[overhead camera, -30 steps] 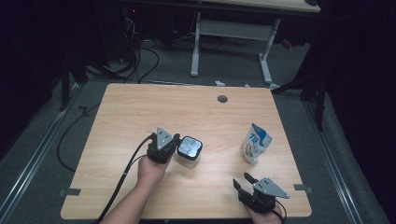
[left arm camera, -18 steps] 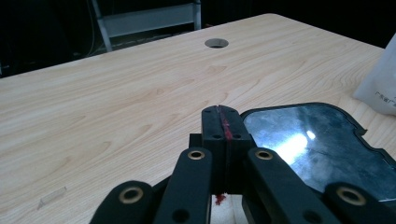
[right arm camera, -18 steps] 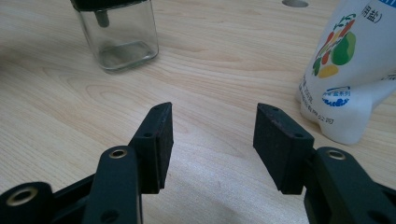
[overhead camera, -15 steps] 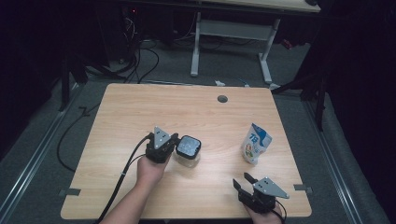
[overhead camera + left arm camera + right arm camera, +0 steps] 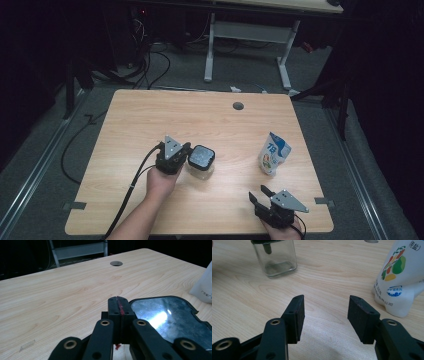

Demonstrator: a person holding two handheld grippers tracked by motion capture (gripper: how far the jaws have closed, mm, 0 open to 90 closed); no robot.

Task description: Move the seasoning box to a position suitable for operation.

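Near the table's middle, square glass jar with dark lid, left gripper beside it, jaws pressed together on nothing, right gripper by the near edge, jaws apart and empty, white pouch toward the right edge.

The place looks like a lab or test room kept dark around a lit wooden table. Black cables trail over the grey carpeted floor, and a second desk on a white metal frame stands behind.

bare table behind jar; pouch stands right
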